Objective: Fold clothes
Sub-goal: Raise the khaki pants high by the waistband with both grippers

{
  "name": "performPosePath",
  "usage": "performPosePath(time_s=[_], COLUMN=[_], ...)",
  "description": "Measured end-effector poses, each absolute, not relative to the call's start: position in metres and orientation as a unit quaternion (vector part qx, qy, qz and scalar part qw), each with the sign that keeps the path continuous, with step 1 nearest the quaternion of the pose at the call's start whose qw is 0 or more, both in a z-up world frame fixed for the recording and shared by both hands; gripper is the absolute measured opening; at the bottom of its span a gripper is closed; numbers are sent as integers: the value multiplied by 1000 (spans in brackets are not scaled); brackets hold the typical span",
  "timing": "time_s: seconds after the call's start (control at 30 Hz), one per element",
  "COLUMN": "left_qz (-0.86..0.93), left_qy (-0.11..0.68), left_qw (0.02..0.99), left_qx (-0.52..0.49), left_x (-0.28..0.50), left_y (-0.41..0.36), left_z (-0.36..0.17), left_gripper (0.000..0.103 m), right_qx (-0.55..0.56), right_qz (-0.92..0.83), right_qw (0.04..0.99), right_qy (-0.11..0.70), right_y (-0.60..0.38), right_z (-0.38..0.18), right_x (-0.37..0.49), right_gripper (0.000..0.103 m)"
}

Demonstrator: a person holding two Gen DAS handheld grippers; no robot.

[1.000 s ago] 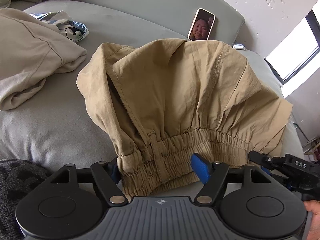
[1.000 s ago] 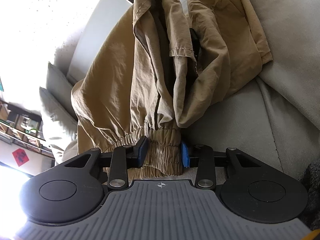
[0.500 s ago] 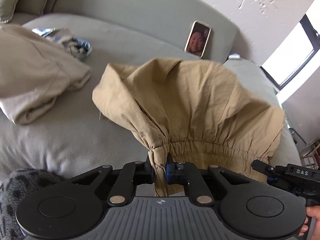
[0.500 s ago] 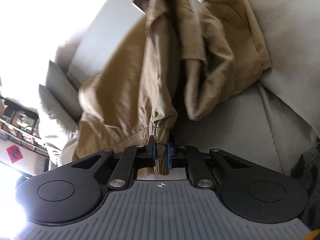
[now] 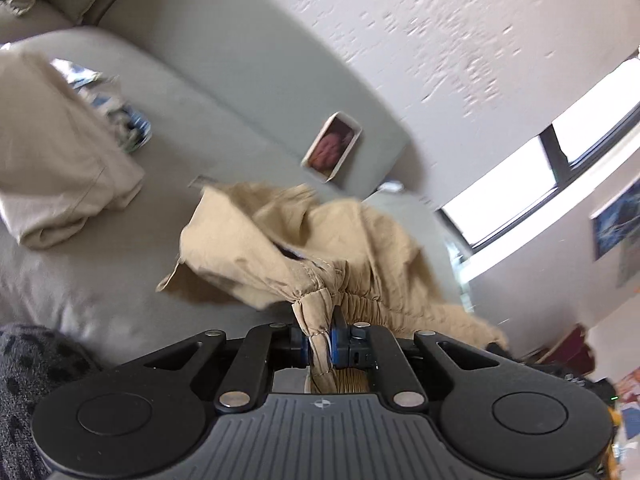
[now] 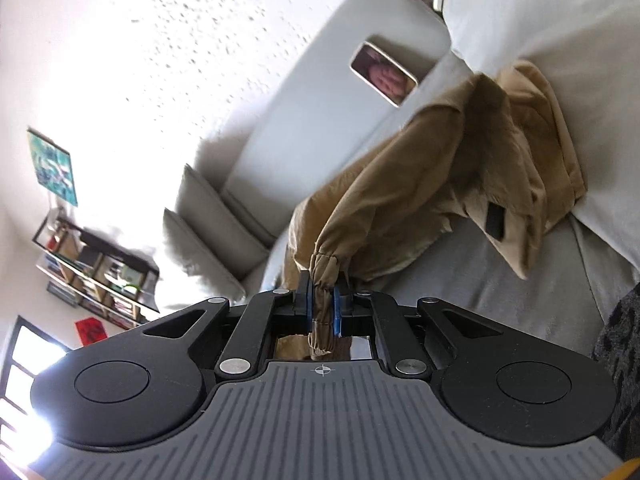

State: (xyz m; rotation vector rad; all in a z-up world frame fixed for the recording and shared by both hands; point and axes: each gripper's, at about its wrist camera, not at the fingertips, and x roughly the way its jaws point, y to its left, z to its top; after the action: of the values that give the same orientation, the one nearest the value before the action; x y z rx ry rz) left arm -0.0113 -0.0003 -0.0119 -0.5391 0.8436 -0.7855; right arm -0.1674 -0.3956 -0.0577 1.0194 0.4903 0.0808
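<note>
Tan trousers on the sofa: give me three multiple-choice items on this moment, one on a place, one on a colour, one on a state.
1. Where does the phone stand?
A. Propped against the sofa back
B. Flat on the floor
C. On top of the folded pile

2. What colour are the trousers in the claws?
A. Navy
B. Tan
C. White

3. How is the left claw?
A. Wide open above the cloth
B. Shut on nothing
C. Shut on the gathered waistband

Answers:
1. A, since it leans upright on the grey sofa backrest.
2. B, since the cloth is tan in both wrist views.
3. C, since the blue pads pinch the bunched elastic waistband; the right claw grips it likewise.
</note>
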Motion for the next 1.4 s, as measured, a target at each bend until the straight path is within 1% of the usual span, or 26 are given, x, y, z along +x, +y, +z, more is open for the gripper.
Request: performPosePath(time_s=[0.1, 0.17, 0.27, 0.6, 0.7, 0.8, 0.83, 0.9, 0.93, 1.03, 1.07, 1.1, 1.17, 1.23, 1.33, 1.4], left_qz=[-390, -407, -434, -509, -509, -502, -497, -480, -470, -435, -422, -411, -404, -415, -422, -433], left_qy=[356, 321, 261, 29, -17, -19, -8, 25, 48, 132, 134, 131, 65, 3, -17, 20], left_qw=[806, 810, 818, 818, 820, 828, 833, 845, 852, 865, 875, 885, 904, 903, 898, 891], left_qx=[-269, -274, -273, -268, -262, -249, -245, -233, -225, -211, -195, -177, -128, -115, -122, -135], left_x=[-21, -29, -44, -112, -125, -120, -111, -78, -57, 15, 33, 48, 48, 35, 18, 16], left_y=[8, 13, 17, 34, 34, 24, 17, -4, -16, -54, -67, -79, -91, -90, -79, -68], left_z=[16, 39, 77, 213, 238, 255, 258, 256, 254, 252, 253, 257, 278, 297, 305, 284], left_gripper=[7, 7, 7, 7, 7, 7, 7, 7, 7, 7, 7, 7, 7, 7, 7, 8], right_qx=[494, 491, 470, 328, 297, 279, 278, 291, 298, 331, 340, 345, 306, 246, 186, 179], right_qz=[53, 67, 96, 141, 160, 164, 163, 146, 137, 94, 77, 61, 39, 41, 55, 58], right_qw=[844, 851, 868, 933, 936, 936, 936, 937, 937, 938, 937, 936, 951, 968, 978, 979], right_qy=[204, 174, 126, -51, -102, -136, -142, -128, -119, -41, -15, 7, 4, -30, -75, -75], right_y=[-396, -390, -395, -365, -355, -350, -350, -355, -357, -377, -386, -393, -398, -387, -368, -363], right_z=[-39, -17, 21, 163, 197, 219, 225, 232, 236, 235, 234, 233, 242, 274, 310, 315], right_x=[-180, -178, -198, -259, -276, -279, -277, -259, -248, -177, -149, -122, -83, -74, -97, -120], right_gripper=[9, 9, 9, 9, 10, 10, 10, 10, 11, 11, 10, 10, 10, 10, 10, 10])
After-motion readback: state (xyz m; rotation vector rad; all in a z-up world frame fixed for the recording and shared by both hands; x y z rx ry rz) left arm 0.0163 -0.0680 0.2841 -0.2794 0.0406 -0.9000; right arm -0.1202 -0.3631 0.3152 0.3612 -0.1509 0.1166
